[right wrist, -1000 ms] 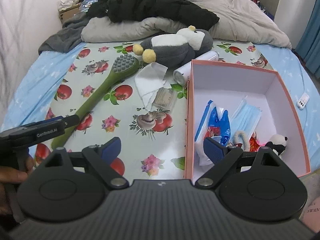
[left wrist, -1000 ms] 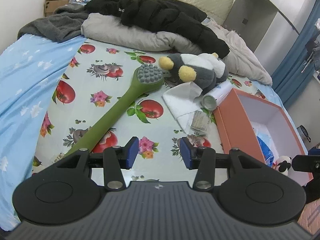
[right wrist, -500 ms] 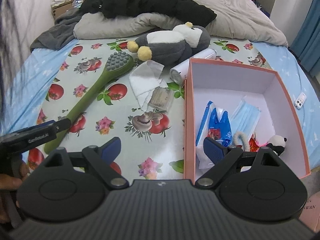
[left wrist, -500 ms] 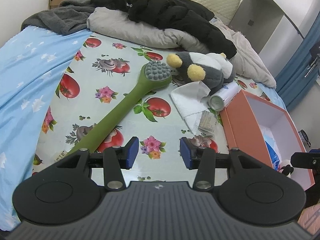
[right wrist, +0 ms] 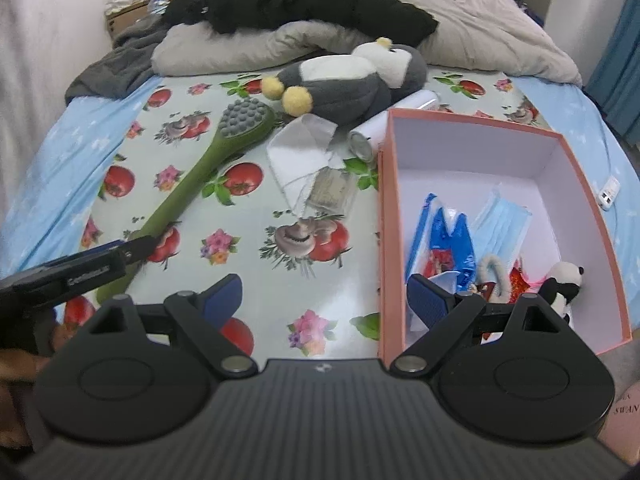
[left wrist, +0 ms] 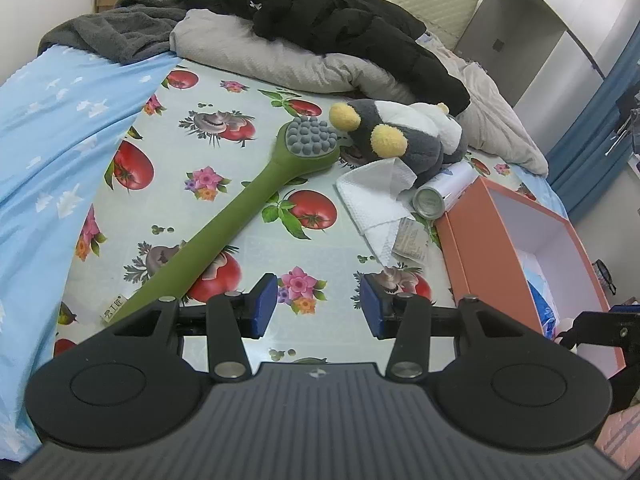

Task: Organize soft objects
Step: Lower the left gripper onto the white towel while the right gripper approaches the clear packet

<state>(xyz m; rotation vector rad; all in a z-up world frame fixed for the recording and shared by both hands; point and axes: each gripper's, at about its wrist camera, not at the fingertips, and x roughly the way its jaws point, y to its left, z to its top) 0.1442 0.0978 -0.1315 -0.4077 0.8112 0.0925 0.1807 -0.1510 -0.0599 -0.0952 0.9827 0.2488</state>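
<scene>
A bed [left wrist: 48,128] filled both frames, its middle covered by a sheet printed with tomatoes and flowers [left wrist: 224,184]. Across the top of the frame lay a grey quilt [left wrist: 280,60] with a black jacket [left wrist: 340,20] heaped on it. At the right of the frame stood an open pink box [right wrist: 472,128] holding blue face masks [right wrist: 504,224], blue packets [right wrist: 452,236] and, in its lower right corner, a small panda toy [right wrist: 560,280]. A grey and white stuffed penguin [right wrist: 352,80] lay on its side at upper centre, just beside the box's far corner. A long green brush [left wrist: 248,208] ran diagonally from lower left to the centre, its grey nubbed head next to the penguin's yellow feet. A folded white cloth [left wrist: 376,196] lay below the penguin, touching it, with a white can [left wrist: 440,192] between cloth and box and a small sachet [right wrist: 332,192] at the cloth's lower edge.

The left tool [left wrist: 318,306] hung over the printed sheet at lower centre, jaws apart and holding nothing. The right tool [right wrist: 324,300] straddled the box's near left wall, jaws spread wide, also holding nothing.
</scene>
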